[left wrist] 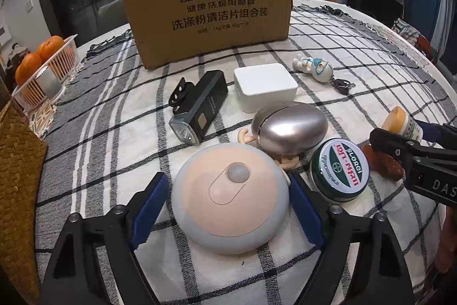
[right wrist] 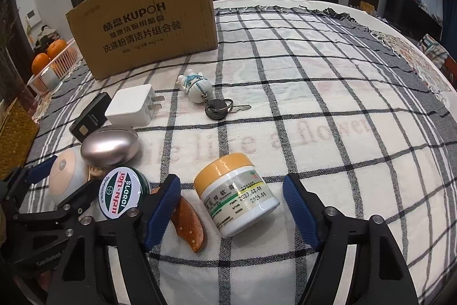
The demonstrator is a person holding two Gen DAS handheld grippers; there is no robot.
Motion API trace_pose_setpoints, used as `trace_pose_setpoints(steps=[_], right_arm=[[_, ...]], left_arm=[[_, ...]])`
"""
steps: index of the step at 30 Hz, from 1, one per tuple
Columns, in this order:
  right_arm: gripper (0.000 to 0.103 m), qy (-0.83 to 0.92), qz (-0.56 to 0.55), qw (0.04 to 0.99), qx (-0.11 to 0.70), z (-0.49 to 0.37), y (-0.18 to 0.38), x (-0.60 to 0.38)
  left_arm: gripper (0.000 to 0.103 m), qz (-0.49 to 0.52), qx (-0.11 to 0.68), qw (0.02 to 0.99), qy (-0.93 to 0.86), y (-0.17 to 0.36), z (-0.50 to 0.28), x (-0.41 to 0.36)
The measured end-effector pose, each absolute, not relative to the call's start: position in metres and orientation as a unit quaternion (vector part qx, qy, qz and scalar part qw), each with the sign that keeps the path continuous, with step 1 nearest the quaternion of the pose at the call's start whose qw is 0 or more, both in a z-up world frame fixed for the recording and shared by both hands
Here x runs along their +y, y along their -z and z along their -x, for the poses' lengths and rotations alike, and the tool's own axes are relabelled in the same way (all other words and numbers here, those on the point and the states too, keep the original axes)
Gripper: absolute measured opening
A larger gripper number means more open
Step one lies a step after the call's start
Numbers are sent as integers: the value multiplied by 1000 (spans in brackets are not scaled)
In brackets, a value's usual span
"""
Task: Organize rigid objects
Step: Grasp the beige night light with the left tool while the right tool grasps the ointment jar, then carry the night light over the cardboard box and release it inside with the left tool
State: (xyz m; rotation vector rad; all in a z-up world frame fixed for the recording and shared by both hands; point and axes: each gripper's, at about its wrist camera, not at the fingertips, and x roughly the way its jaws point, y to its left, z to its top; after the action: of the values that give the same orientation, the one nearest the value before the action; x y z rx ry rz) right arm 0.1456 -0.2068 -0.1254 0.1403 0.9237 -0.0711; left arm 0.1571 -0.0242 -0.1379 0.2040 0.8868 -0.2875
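We find nothing boxed: left gripper (left wrist: 225, 202) gapes around the round light (left wrist: 230, 197); right gripper (right wrist: 232, 207) spread about the ointment jar (right wrist: 237, 193), lower centre.

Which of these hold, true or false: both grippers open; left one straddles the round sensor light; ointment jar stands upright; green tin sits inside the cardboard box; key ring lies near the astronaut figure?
1. Both grippers are open. True: left gripper and right gripper show spread fingers.
2. Left gripper straddles the round sensor light. True.
3. The ointment jar stands upright. False: it lies tilted on the tablecloth.
4. The green tin sits inside the cardboard box. False: it rests on the cloth.
5. The key lies near the astronaut figure. True.
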Motion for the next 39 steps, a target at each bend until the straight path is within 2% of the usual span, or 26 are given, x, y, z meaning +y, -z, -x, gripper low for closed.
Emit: trace_pose_setpoints(steps=[1, 3, 19, 39], right_arm=[[67, 35, -67, 893, 444, -145, 125, -207], [55, 35, -67, 892, 445, -146, 125, -207], [54, 23, -67, 899, 432, -134, 114, -207], [54, -17, -72, 927, 366, -142, 47, -193]], left_arm=[[79, -97, 427, 888, 142, 138, -157, -25], [77, -96, 427, 888, 143, 138, -156, -25], [75, -64, 416, 900, 114, 116, -131, -16], [75, -6, 376, 923, 84, 42, -150, 0]])
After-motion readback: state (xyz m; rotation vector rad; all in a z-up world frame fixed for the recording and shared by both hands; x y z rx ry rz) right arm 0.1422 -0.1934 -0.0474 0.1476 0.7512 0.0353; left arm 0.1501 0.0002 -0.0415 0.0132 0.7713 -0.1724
